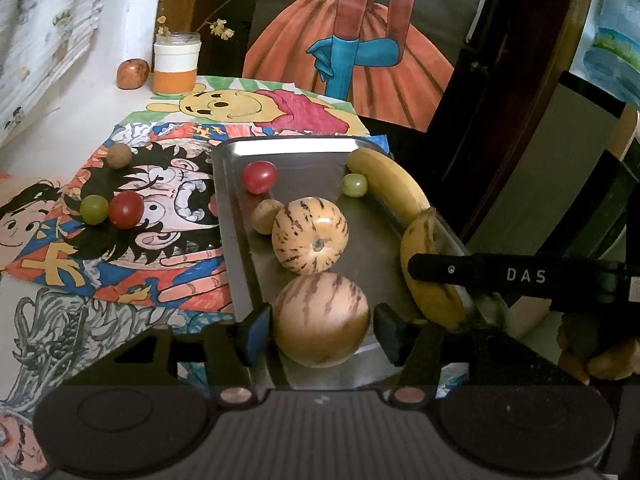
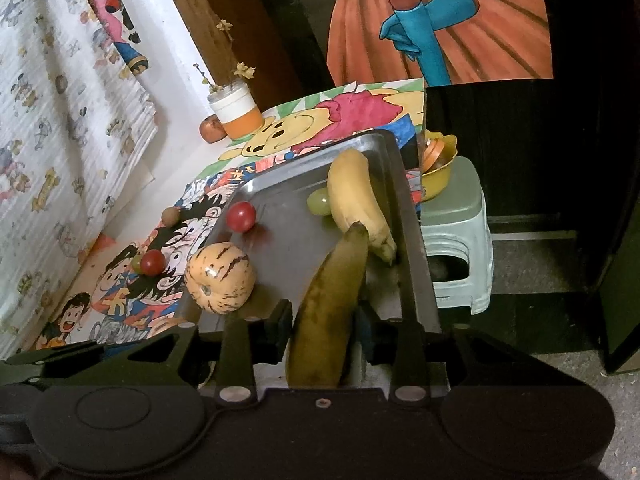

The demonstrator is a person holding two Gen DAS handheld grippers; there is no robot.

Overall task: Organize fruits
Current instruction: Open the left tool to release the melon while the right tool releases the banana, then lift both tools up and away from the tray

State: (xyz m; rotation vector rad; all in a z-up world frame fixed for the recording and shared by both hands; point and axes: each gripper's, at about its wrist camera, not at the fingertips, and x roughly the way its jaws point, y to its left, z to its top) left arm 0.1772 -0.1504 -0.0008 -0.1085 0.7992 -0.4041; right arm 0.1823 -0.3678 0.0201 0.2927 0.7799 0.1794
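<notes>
Fruits sit mostly in the tray [image 1: 236, 200], a few grapes [image 1: 94, 209] just beside it. Left gripper [image 1: 322, 330] straddles a melon [image 1: 320, 320], right gripper [image 2: 322, 328] a banana [image 2: 328, 312]; both look released, likely setting them down.

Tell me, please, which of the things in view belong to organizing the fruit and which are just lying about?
Part of the job:
- metal tray
- striped melons
- bananas
- red tomatoes
- green grapes
- brown round fruits

Just lying about:
- orange-and-white jar
- cartoon drawings
- plastic stool
- yellow bowl
</notes>
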